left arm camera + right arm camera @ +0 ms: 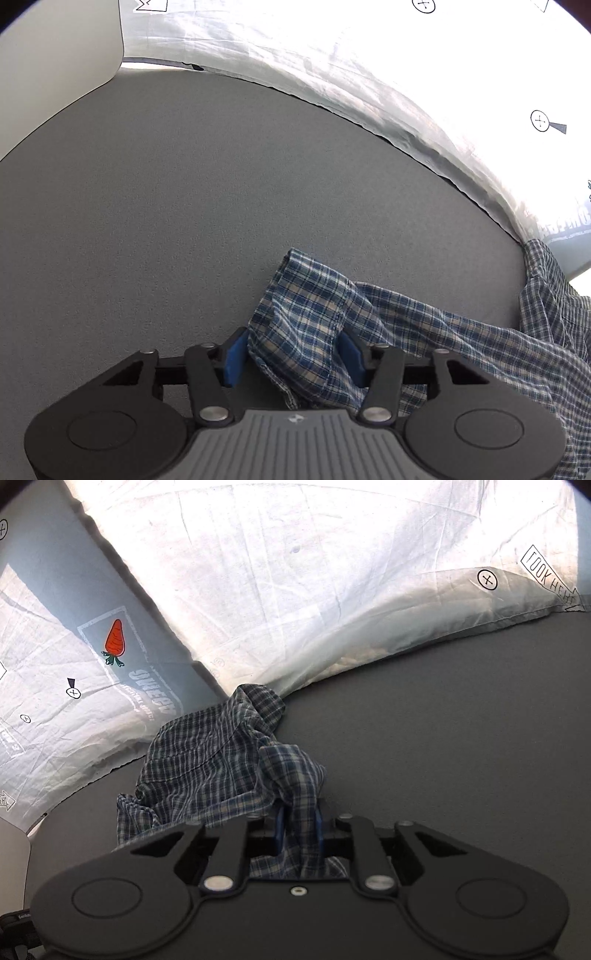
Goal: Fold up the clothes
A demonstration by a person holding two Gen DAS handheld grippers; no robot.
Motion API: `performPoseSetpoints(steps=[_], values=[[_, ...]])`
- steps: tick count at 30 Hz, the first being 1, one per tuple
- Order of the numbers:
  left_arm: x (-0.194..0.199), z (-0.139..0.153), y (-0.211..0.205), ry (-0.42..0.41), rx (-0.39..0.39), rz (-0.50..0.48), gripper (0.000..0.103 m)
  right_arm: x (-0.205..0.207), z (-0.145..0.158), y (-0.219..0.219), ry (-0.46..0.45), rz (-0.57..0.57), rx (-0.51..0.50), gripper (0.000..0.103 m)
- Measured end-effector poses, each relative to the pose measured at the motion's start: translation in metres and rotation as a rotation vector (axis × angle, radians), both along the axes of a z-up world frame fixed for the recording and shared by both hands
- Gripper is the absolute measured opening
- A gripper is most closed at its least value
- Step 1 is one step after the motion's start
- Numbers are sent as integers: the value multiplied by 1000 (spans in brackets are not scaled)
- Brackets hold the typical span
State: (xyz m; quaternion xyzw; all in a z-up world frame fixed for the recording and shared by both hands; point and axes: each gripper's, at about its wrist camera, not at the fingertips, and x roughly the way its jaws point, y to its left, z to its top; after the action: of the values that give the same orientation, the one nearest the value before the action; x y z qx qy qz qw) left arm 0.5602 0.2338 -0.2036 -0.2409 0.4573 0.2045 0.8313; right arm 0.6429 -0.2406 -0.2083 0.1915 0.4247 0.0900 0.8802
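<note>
I have both tongs, left (pixel 291 356) and right (pixel 298 825), clamped on the shirt (pixel 207 760); next, spread it flat on the mat (pixel 184 221).

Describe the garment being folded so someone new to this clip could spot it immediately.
Start from the dark grey surface bordered by white printed bedding with a carrot picture. Against that bedding lies a crumpled plaid shirt, with bunches of it between the blue pads of the left gripper and right gripper. Its blue-and-cream check is the only patterned cloth on the plain grey.
</note>
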Motion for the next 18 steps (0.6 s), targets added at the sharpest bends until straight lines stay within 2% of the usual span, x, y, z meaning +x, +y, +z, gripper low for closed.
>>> performPoseSetpoints(steps=[3, 5, 10, 13, 16, 18], values=[[4, 10, -2, -51, 1, 43, 5, -5, 13, -5, -49, -34, 38, 5], [9, 33, -11, -118, 41, 30, 5, -8, 23, -11, -76, -62, 46, 4], [7, 126, -35, -373, 138, -41, 5, -14, 50, -35, -125, -108, 100, 4], [3, 173, -44, -497, 205, -73, 5, -16, 58, -32, -144, -96, 110, 4], [1, 193, -44, -547, 253, -81, 5, -15, 61, -20, -154, -69, 96, 4], [3, 188, -40, -523, 291, -76, 5, -10, 58, -12, -144, -58, 102, 4]])
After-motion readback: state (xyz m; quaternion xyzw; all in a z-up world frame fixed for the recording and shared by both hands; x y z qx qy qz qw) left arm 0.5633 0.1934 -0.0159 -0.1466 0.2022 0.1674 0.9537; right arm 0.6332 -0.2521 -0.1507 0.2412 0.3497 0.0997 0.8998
